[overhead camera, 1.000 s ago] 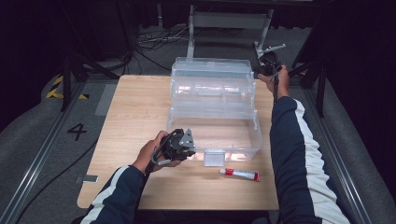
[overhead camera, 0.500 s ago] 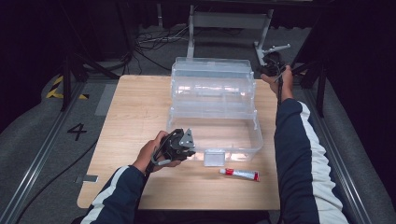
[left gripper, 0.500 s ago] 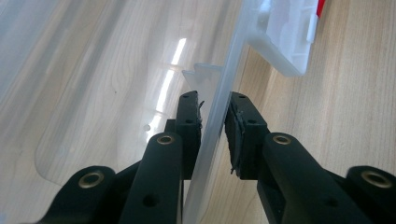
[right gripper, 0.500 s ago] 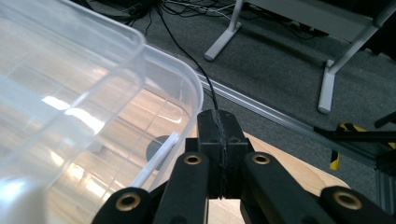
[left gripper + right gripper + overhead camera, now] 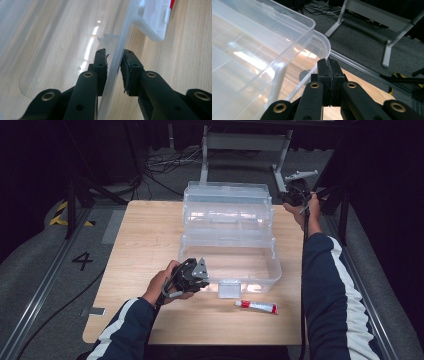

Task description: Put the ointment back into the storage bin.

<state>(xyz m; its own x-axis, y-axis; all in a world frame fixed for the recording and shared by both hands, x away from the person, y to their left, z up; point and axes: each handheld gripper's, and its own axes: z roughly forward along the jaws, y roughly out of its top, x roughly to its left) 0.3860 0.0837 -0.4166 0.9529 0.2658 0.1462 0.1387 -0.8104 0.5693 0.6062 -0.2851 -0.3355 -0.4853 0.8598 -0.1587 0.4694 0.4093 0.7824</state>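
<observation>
High view, surroundings: wooden table (image 5: 150,240); red-and-white tube (image 5: 256,306) on the table just outside the front wall of the clear plastic box (image 5: 230,262); white latch (image 5: 229,288) on that wall, between left gripper (image 5: 196,276) and tube.
High view, lid: open lid (image 5: 227,205) stands at the box's far side; right gripper (image 5: 295,196) just beside its right end.
Left gripper view, box: front wall (image 5: 113,67) runs between the jaws; pads clamped on it, one inside, one outside.
Right gripper view, lid: rim (image 5: 322,42) just left of the tips; jaws pressed together, nothing between them.
</observation>
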